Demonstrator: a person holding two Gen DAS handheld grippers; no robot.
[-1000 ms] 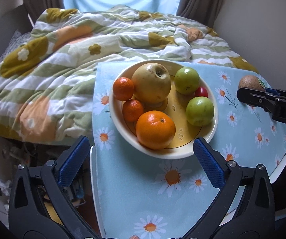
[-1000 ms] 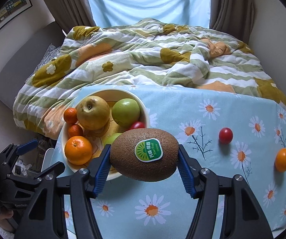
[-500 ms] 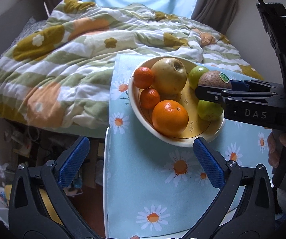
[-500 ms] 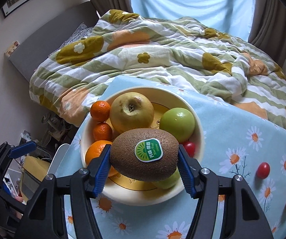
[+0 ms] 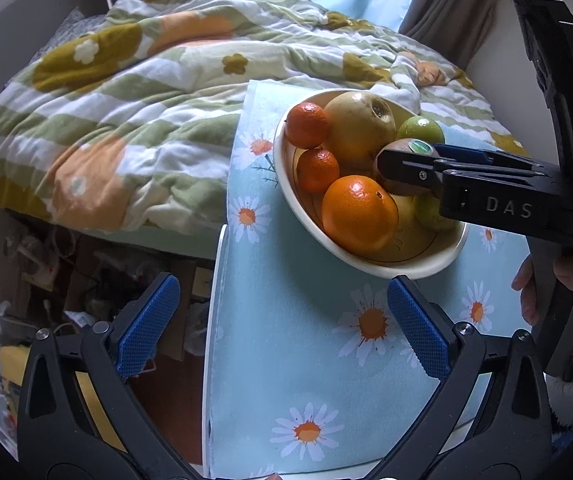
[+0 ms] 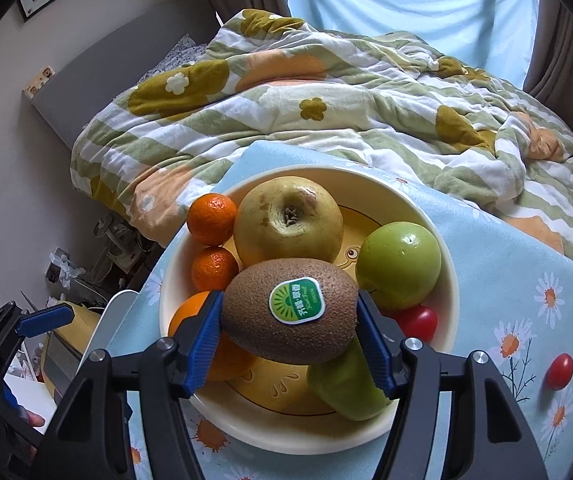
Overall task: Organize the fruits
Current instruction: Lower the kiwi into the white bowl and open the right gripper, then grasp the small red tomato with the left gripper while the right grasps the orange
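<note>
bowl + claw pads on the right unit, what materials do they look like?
Bowl: looks like glazed ceramic or melamine, glossy cream rim with soft highlights and a printed yellow center; the look leaves it open. Right claw pads: probably blue rubber or soft plastic, matte with fine ribbing, set on black molded plastic arms, pressed against the fuzzy brown kiwi.

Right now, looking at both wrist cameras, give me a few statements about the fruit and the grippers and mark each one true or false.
1. The right gripper is shut on the kiwi. True.
2. The left gripper holds an orange. False: it is open and holds nothing.
3. The kiwi is over the bowl. True.
4. The large orange lies on the tablecloth. False: it sits in the bowl.
5. A cherry tomato lies on the tablecloth, outside the bowl. True.
</note>
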